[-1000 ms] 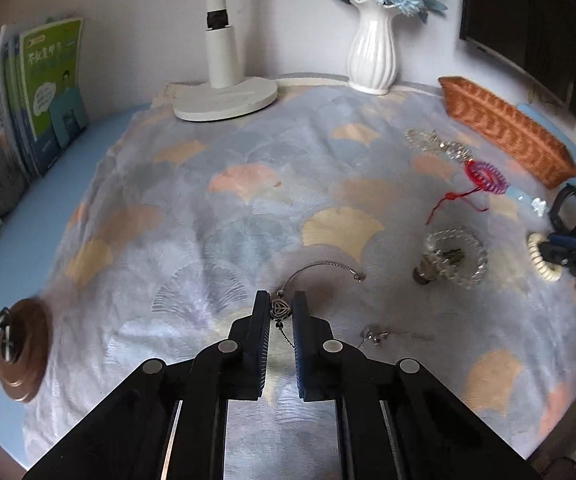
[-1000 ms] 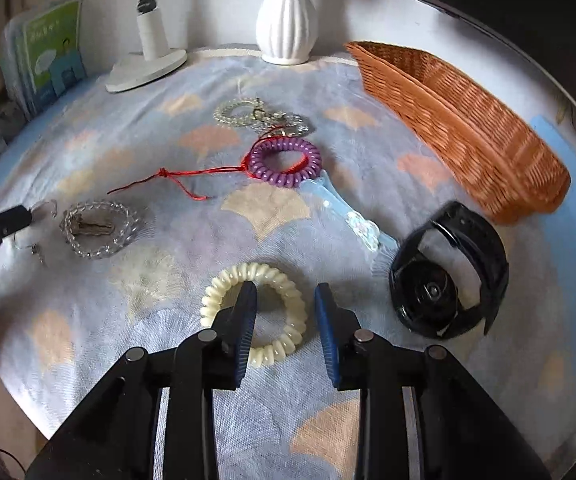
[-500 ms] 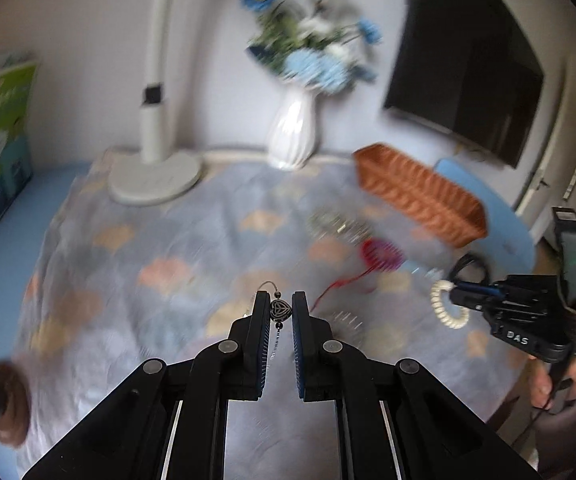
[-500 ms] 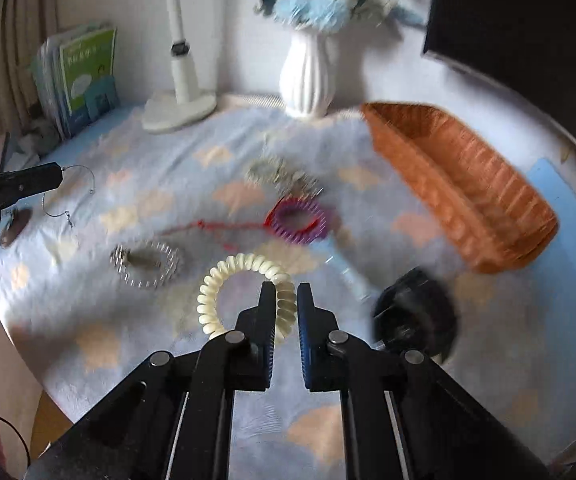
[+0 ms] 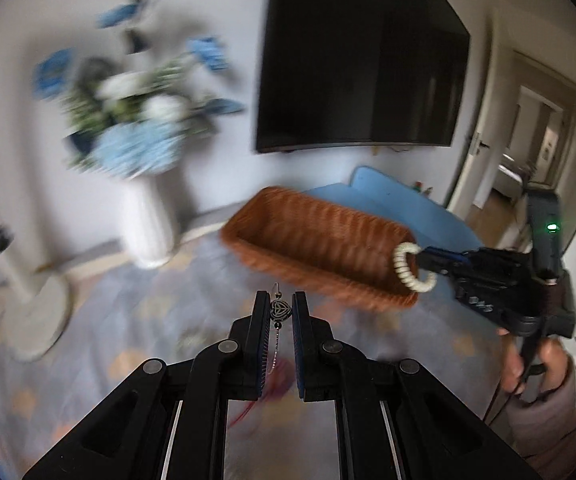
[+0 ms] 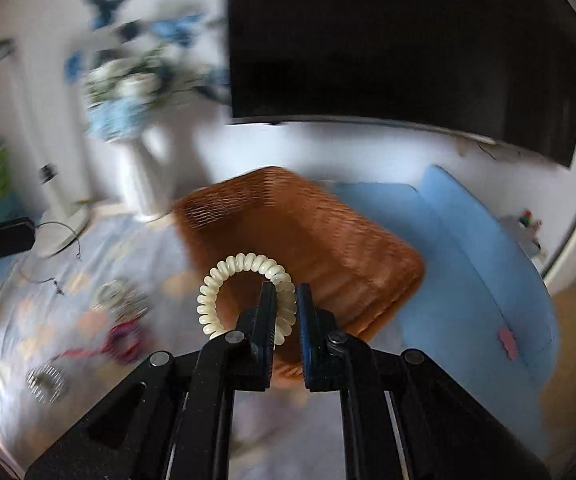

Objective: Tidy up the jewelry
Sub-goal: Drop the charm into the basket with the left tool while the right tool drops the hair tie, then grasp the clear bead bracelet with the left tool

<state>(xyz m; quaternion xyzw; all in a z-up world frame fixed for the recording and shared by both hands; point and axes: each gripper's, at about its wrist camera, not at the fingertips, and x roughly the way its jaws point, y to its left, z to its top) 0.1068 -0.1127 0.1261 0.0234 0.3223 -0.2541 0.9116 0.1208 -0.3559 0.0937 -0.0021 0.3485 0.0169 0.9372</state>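
We have the necklace (image 5: pixel 279 311) pinched between the pads of our left gripper (image 5: pixel 280 312): its dark heart-shaped pendant sits right at the fingertips, a thin chain hangs down between the fingers, and in the right wrist view the wire hoop of it curves out from that gripper's tip (image 6: pixel 57 236). It is up in the air above the patterned cloth (image 5: pixel 147 312), clear of everything on it.

Our right gripper (image 6: pixel 286 300) is clamped on the cream spiral hair tie (image 6: pixel 243 292), gripping the right side of the ring while the rest loops out to the left. Seen from the left wrist, the tie (image 5: pixel 408 266) hangs at the near right end of the brown wicker basket (image 5: pixel 320 248), over its rim.

The basket lies on the cloth with its long side running back toward the wall. Left on the cloth, blurred, are a purple spiral tie with a red cord (image 6: pixel 121 342) and two clear beaded bracelets (image 6: pixel 45 382). Behind stand a white vase of blue flowers (image 5: pixel 147 220), a white lamp base (image 5: pixel 35 316) and a dark screen (image 5: pixel 360 64) on the wall.
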